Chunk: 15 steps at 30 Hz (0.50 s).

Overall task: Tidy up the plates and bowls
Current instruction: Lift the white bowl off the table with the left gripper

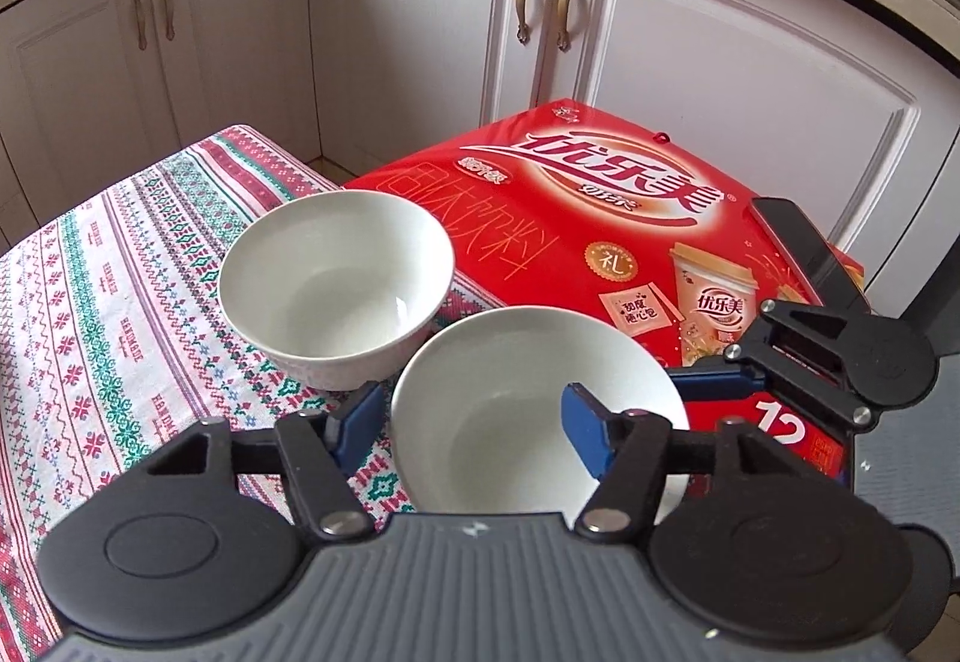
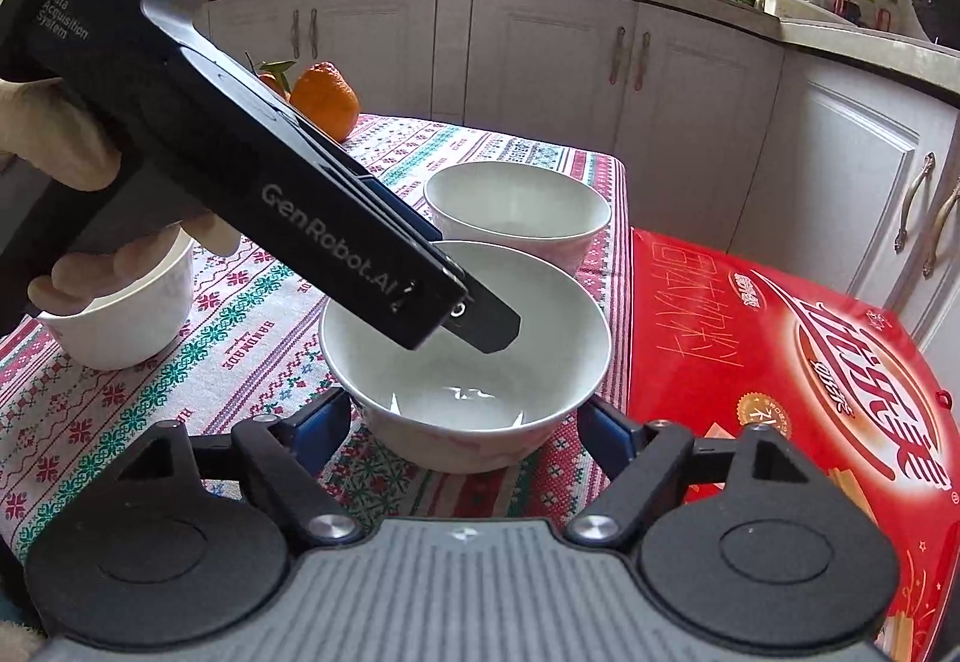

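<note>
In a home kitchen, a person is working two hand-held grippers over a white bowl (image 2: 468, 362) that is sitting at the edge of a table covered with a red, green and white patterned cloth (image 1: 120, 266).

The left gripper (image 1: 474, 422) is angling down onto the bowl from the side with its fingers standing apart. One blue pad (image 1: 360, 422) is sitting just outside the rim with a sliver of cloth showing between them, and the other is hanging inside the bowl. A hand (image 2: 72, 182) is gripping its handle in the right wrist view.

The right gripper (image 2: 465, 428) is reaching in low from the near side. Its two blue pads are flanking the bowl's lower wall, one at each side and very close to it. Whether they are pressing on the bowl cannot be told.

A second white bowl (image 2: 516, 206) is standing upright just behind the first, near the table's far corner. A third bowl (image 2: 120, 320) is resting further left, partly hidden under the hand, and a tangerine (image 2: 324, 98) is lying at the far end of the table.

A large red box (image 1: 600, 218) printed with Chinese lettering is lying flat beside the table, next to the bowl being worked on. White cabinet doors (image 1: 432, 20) are lining the background.
</note>
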Each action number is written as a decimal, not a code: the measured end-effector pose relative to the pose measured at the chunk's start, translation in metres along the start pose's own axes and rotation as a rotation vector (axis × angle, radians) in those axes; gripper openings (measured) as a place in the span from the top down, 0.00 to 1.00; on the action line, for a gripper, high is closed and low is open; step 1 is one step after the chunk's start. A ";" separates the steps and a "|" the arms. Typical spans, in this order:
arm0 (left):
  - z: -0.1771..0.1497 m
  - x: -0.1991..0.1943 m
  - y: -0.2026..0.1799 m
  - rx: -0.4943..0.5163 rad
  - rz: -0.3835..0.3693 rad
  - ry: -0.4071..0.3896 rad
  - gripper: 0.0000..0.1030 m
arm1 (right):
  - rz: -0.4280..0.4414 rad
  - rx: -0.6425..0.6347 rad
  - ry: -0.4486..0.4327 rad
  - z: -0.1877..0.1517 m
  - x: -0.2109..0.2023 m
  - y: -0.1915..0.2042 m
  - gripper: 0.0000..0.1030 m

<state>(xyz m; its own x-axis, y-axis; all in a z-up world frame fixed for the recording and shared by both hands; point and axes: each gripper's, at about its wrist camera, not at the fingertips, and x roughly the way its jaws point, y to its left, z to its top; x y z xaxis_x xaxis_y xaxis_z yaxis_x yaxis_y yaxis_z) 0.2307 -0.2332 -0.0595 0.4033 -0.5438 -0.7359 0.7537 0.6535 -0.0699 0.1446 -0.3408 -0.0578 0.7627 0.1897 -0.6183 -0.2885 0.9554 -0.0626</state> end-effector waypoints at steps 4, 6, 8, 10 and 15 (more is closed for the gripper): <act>0.001 0.002 0.000 0.003 -0.008 0.008 0.42 | 0.001 0.002 0.000 0.000 0.000 0.000 0.17; 0.002 0.002 0.000 0.007 -0.010 0.011 0.42 | 0.001 0.002 0.000 0.000 0.000 0.000 0.17; 0.002 0.003 0.000 0.012 -0.012 0.013 0.42 | 0.001 0.002 0.000 0.000 0.000 0.000 0.17; 0.003 0.003 0.000 0.014 -0.016 0.015 0.42 | 0.002 0.001 0.001 0.000 0.000 -0.001 0.17; 0.002 0.000 -0.002 0.034 -0.014 0.018 0.42 | -0.001 0.003 0.009 0.001 0.000 0.000 0.17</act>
<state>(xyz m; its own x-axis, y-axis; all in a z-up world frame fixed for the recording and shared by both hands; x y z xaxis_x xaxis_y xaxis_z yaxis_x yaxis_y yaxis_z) 0.2308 -0.2359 -0.0579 0.3833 -0.5435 -0.7468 0.7765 0.6274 -0.0581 0.1452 -0.3410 -0.0567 0.7578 0.1866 -0.6252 -0.2861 0.9562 -0.0614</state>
